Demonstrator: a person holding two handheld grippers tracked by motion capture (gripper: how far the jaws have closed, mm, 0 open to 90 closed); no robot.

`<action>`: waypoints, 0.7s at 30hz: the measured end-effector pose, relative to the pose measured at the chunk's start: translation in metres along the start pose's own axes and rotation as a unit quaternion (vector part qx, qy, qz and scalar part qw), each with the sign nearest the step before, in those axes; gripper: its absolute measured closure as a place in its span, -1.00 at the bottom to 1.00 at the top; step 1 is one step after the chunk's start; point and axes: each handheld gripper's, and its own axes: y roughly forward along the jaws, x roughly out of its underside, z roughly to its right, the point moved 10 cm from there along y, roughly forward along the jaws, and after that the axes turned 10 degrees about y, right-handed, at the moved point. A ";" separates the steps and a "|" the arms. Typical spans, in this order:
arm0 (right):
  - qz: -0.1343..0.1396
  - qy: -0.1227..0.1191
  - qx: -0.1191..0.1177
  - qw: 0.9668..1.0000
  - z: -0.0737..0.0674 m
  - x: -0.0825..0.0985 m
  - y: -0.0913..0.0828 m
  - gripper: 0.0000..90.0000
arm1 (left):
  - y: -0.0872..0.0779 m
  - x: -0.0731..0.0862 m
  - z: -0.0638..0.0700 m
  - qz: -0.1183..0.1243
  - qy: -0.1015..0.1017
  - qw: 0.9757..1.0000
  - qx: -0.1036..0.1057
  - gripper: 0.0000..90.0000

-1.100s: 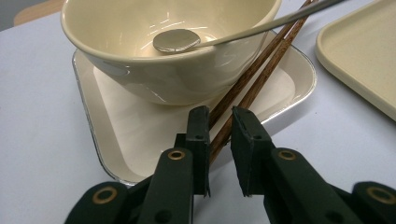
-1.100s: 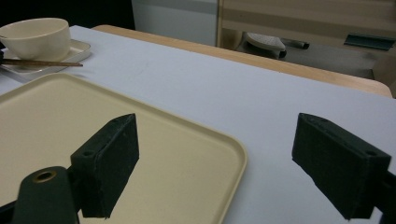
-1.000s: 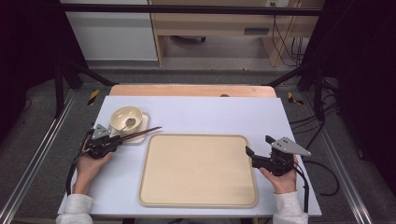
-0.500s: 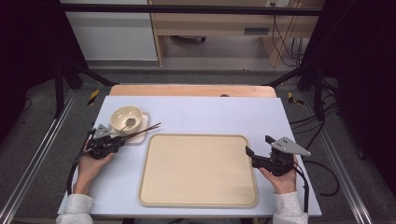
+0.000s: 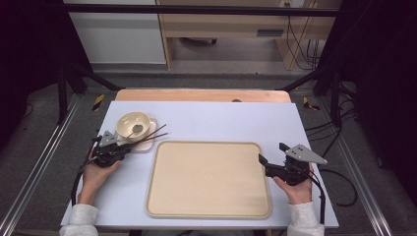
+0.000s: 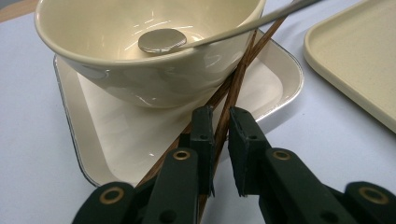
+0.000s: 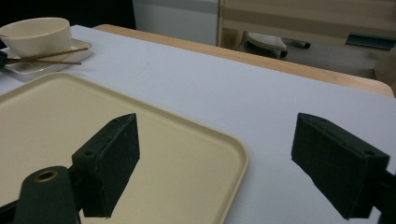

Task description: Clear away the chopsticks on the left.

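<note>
Against the earlier frames little has shifted: both your hands sit where they were, bowl and tray unmoved. The one change is your left gripper, whose jaws have just been closing around the chopsticks; one stick runs between the pads, touching the left pad, a sliver of gap at the right, so not yet clenched on it.

Landmark: the tray, mid-tabletop. The chopsticks lie off its far-left corner, propped across the small square plate, tips slanting toward the tray, just beside the bowl that stands on that plate. A spoon rests inside the bowl, handle over the rim.

Your right gripper hangs released at the tray's right edge, jaws wide, nothing between them.

Open tabletop beyond the tray's far edge and to its right.

Tray: matte beige, rounded corners, raised lip. Bowl and plate: glossy cream. Chopsticks: dark grained wood. Spoon: polished metal.
</note>
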 end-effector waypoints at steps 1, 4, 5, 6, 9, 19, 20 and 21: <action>0.000 0.000 0.000 1.000 0.000 0.000 0.000 -0.66 | 0.000 -0.001 0.001 0.001 0.002 1.000 0.000 0.79; 0.000 0.000 0.000 1.000 0.000 0.000 0.000 -0.66 | 0.000 -0.002 0.002 0.002 0.008 1.000 0.002 0.82; 0.000 -0.001 0.001 1.000 0.000 0.000 0.000 -0.66 | 0.000 -0.002 0.003 0.003 0.009 1.000 0.005 0.82; 0.000 -0.001 0.000 1.000 0.000 0.000 0.000 -0.66 | 0.000 -0.002 0.004 0.002 0.011 1.000 0.007 0.83; -0.001 -0.001 0.001 1.000 0.000 0.000 0.000 -0.66 | -0.001 -0.003 0.006 0.003 0.016 1.000 0.013 0.85; 0.000 0.000 0.000 1.000 0.000 0.000 -0.001 -0.66 | -0.005 -0.006 0.012 0.011 0.020 0.999 0.029 0.88; 0.000 0.000 0.000 1.000 0.000 0.000 -0.001 -0.66 | -0.005 -0.007 0.013 0.012 0.017 0.999 0.031 0.89; 0.000 -0.001 0.000 1.000 0.000 0.000 -0.001 -0.66 | -0.006 -0.007 0.013 0.013 0.018 0.999 0.031 0.89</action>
